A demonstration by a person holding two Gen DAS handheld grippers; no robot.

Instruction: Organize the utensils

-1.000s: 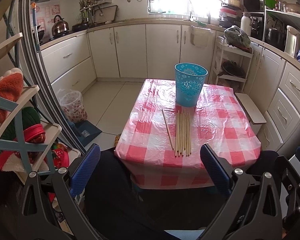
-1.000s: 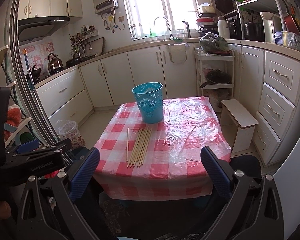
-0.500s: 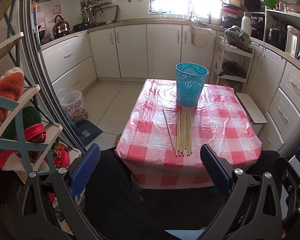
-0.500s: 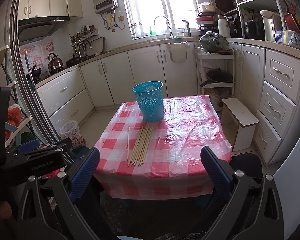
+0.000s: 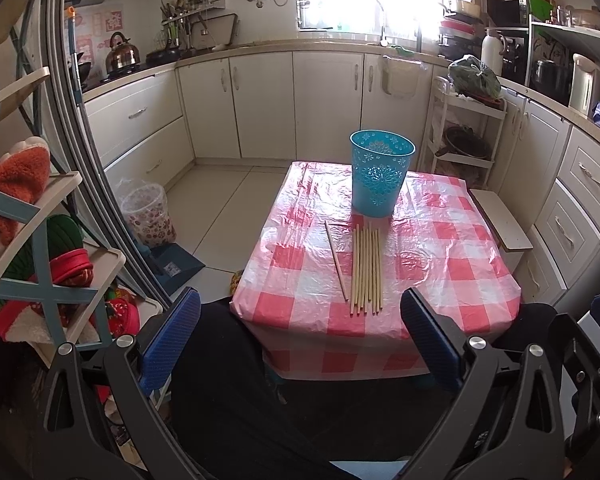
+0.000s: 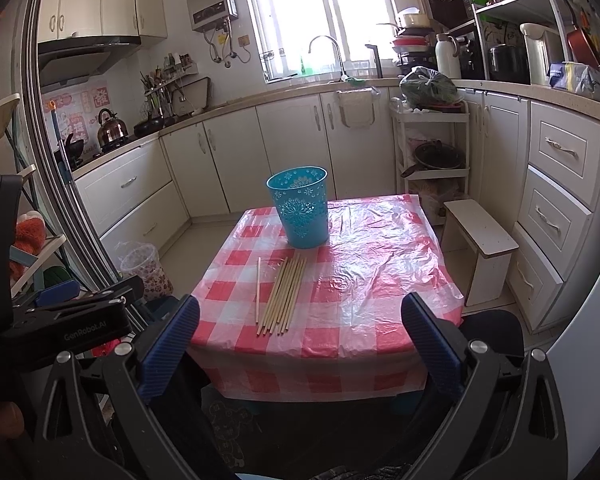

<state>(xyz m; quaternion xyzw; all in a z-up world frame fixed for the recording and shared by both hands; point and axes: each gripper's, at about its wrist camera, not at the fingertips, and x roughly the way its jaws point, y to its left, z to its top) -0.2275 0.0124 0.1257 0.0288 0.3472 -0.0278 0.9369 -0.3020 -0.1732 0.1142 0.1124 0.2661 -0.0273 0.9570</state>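
Left wrist view, table: a table (image 5: pixel 440 248) covered in red-and-white check plastic is seen ahead of the left gripper (image 5: pixel 300 340), well apart from it.
Left gripper: the blue-padded jaws are spread wide and nothing is held between them.
Chopsticks: a bundle of wooden chopsticks (image 5: pixel 366 270) is laid side by side near the table's front edge, beyond the gap between the jaws; one single chopstick (image 5: pixel 336 259) is set apart just to their left, slightly angled.
Bin: a blue perforated bin (image 5: pixel 380 174) is stood upright just behind the chopsticks.

Right wrist view, right gripper: the right gripper (image 6: pixel 300 336) is also held wide apart and empty, short of the table (image 6: pixel 380 264).
Chopsticks: the bundle (image 6: pixel 284 294) is seen left of centre, ahead of the left-hand finger, with the single stick (image 6: pixel 258 288) beside it.
Bin: the bin (image 6: pixel 300 212) is placed behind them.
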